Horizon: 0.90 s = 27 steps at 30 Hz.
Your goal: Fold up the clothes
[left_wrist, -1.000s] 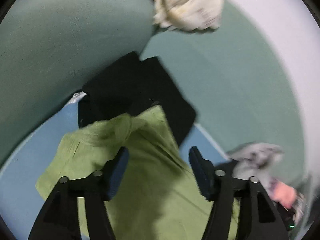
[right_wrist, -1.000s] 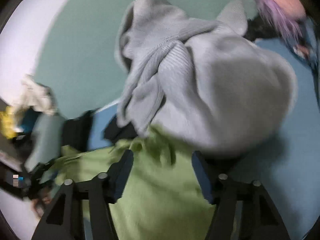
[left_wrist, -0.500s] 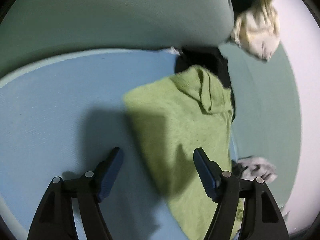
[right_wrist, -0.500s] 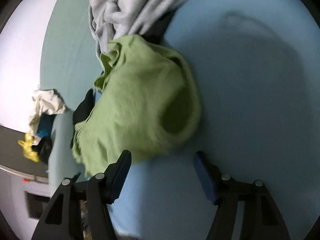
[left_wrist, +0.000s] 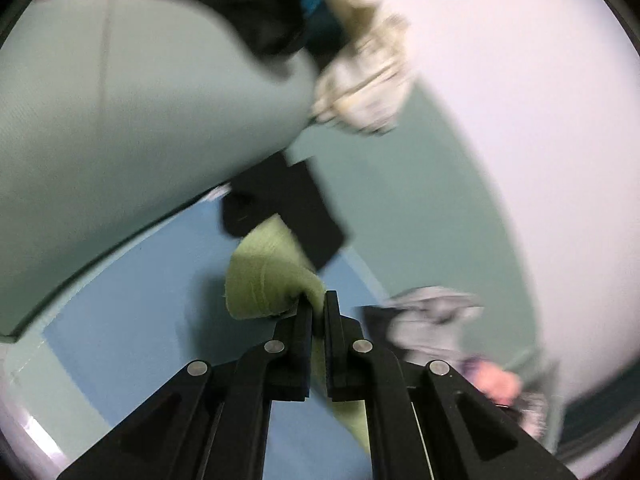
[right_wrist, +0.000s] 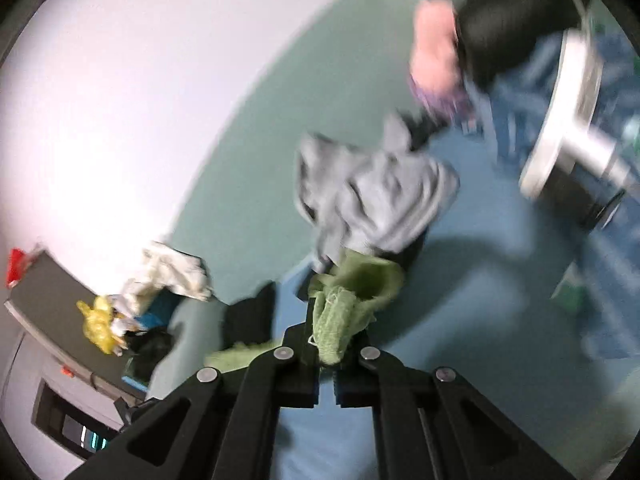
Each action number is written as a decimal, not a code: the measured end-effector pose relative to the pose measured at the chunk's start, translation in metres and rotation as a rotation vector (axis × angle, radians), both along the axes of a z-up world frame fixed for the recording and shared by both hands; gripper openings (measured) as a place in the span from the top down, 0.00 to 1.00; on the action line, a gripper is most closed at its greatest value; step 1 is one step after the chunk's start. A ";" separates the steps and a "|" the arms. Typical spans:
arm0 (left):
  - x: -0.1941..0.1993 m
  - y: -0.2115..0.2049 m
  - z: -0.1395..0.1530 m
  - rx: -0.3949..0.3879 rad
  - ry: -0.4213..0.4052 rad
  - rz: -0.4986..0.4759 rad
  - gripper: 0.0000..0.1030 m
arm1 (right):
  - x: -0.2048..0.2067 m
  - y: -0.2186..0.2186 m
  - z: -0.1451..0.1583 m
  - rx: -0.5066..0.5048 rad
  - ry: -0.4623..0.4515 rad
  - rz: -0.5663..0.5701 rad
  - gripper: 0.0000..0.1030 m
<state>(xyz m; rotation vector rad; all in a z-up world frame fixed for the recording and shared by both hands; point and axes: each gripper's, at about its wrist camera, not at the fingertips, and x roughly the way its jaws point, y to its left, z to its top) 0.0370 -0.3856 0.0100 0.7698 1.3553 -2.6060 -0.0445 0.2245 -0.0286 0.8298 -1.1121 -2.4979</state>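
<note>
While both grippers, left [left_wrist: 318, 304] and right [right_wrist: 329, 330], have jaws clamped on the green garment [left_wrist: 264, 280], blue bed sheet [left_wrist: 132, 300] lies below. Grey sweater [right_wrist: 372, 200] crowds its far edge by the white wall [right_wrist: 120, 80].

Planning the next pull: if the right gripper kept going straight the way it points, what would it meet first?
Beyond the green garment in its jaws, the right gripper would probably meet the crumpled grey garment first; blur leaves depth uncertain.

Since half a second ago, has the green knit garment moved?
Yes. The green knit garment lay spread on the blue sheet; now both grippers pinch it, lifted and bunched.
</note>
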 end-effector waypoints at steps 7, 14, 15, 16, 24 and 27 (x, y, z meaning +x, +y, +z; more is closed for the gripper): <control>0.058 0.000 0.042 0.065 0.074 -0.071 0.96 | 0.067 0.022 0.054 -0.083 0.158 0.007 0.96; 0.009 -0.009 0.000 0.018 0.010 0.006 0.96 | 0.001 0.007 0.022 0.000 0.042 0.023 0.96; 0.003 -0.009 0.001 0.005 0.027 0.016 0.96 | -0.009 0.006 0.021 -0.010 0.045 0.025 0.96; -0.003 -0.009 0.001 -0.005 0.045 0.023 0.96 | -0.018 0.004 0.021 -0.017 0.052 0.028 0.96; -0.035 0.002 -0.036 -0.127 -0.032 -0.017 0.96 | -0.017 -0.014 -0.001 0.030 0.035 0.075 0.96; -0.032 0.000 -0.083 -0.109 -0.133 -0.034 0.96 | 0.002 -0.023 -0.051 0.045 -0.085 0.099 0.96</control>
